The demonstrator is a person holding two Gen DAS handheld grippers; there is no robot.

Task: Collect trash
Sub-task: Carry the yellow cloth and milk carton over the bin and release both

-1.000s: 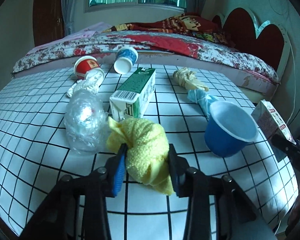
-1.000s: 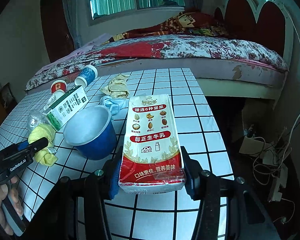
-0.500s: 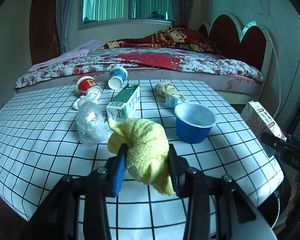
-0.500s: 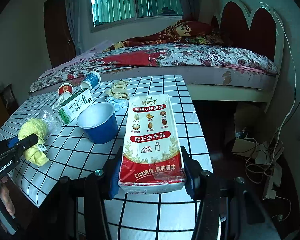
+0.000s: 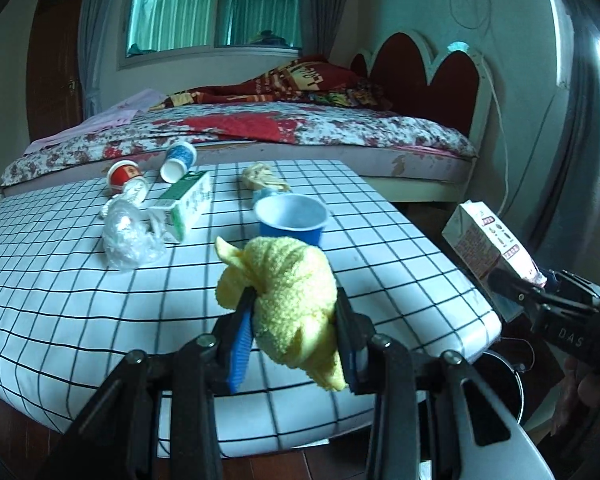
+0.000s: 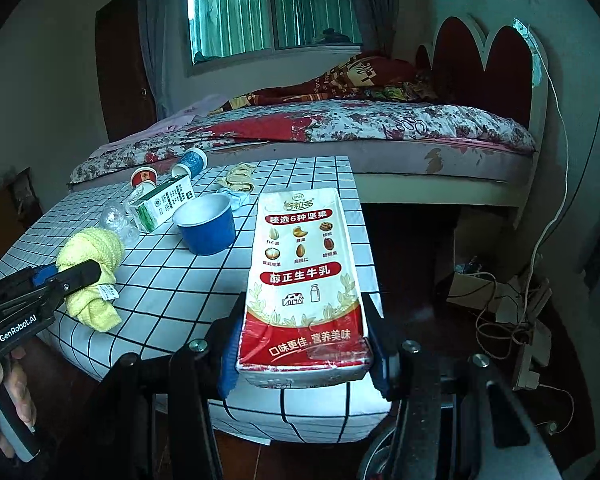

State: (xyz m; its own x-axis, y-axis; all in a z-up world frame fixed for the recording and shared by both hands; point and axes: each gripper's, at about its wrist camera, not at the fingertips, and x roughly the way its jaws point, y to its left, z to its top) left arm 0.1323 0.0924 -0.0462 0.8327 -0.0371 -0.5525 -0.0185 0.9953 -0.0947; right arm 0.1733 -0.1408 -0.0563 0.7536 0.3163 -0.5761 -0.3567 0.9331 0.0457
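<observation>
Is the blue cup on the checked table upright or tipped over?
Upright. The blue cup stands on its base on the checked table, its open rim facing up; its white inside looks empty.

I read "醇正生牛乳" on my red-and-white milk carton (image 6: 304, 280), frame centre; "GenRobot.AI" on the left gripper (image 6: 76, 276), lower left; "DAS" on the right gripper (image 5: 540, 300), lower right.

Each fisheye looks forward between its own claw fingers, raised near the gridded surface (image 5: 80, 300) and facing the bed (image 5: 300, 132) and window (image 6: 274, 12). Both share the surface; each catches the other claw at a frame edge.
</observation>
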